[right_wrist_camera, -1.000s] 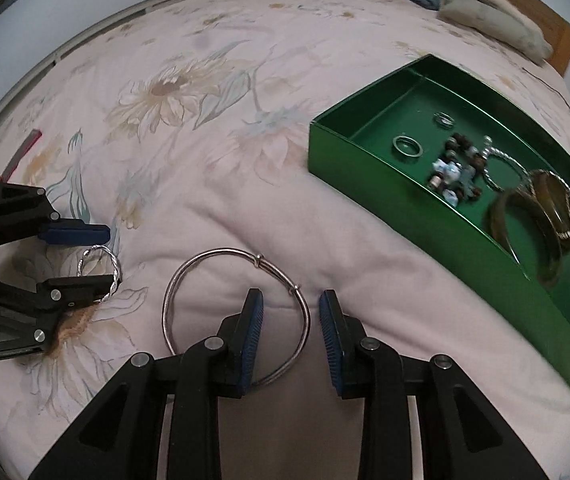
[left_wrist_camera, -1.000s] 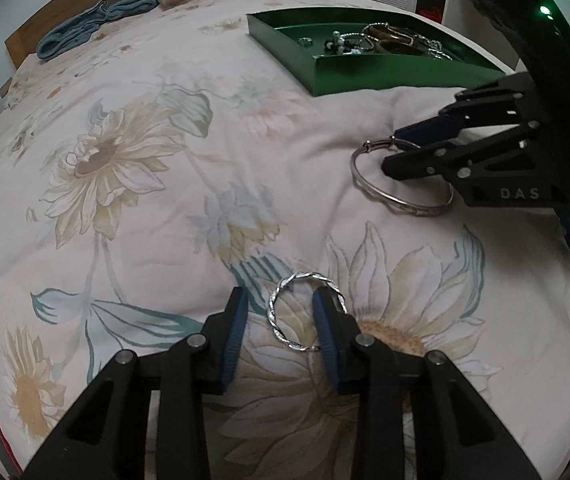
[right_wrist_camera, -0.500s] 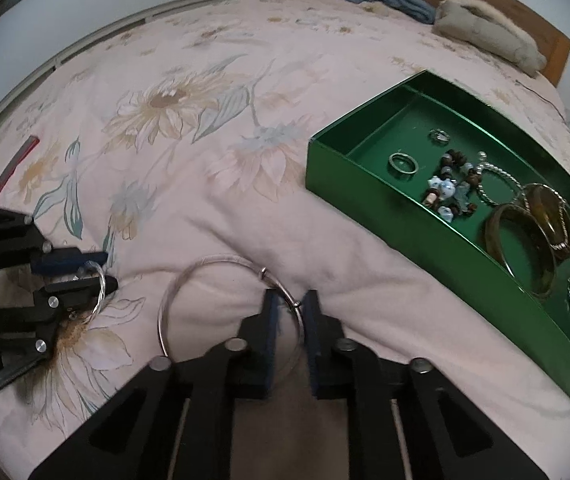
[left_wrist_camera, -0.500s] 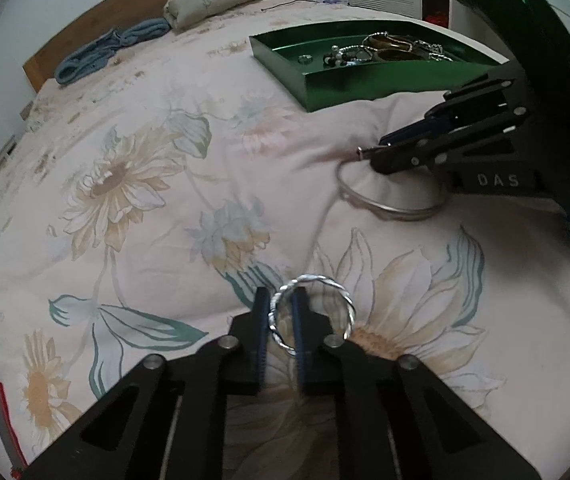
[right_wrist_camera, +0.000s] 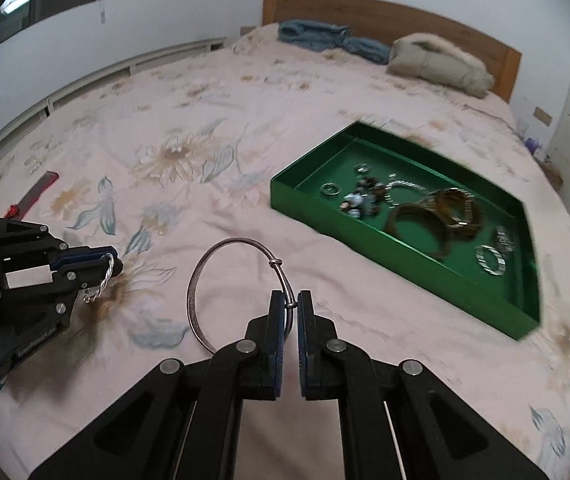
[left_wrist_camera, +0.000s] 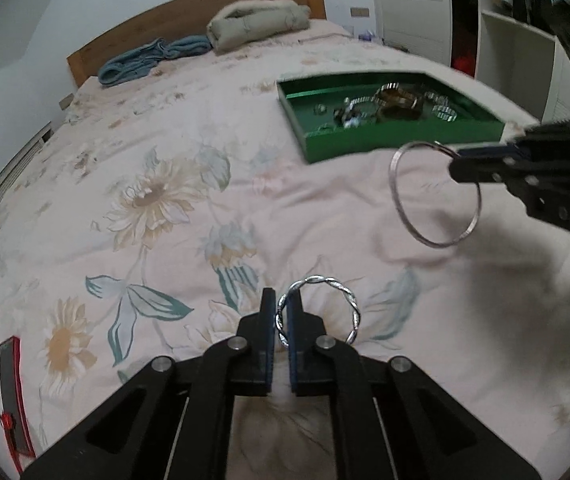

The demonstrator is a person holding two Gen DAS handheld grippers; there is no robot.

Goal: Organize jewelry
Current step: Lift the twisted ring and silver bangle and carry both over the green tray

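Carrying step: left tool [left_wrist_camera: 281, 320] pinching twisted ring [left_wrist_camera: 319, 308], right tool [right_wrist_camera: 289, 312] pinching bangle [right_wrist_camera: 237, 280], both short of the green tray [right_wrist_camera: 365, 220]; next, judged, release inside it.

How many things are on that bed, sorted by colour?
Silver bangles, each held in a claw: 2 (twisted bangle, plain bangle)
Green tray of jewelry: 1
Blue cloth: 1
Beige bundle: 1
Red-edged object: 1
Total: 6
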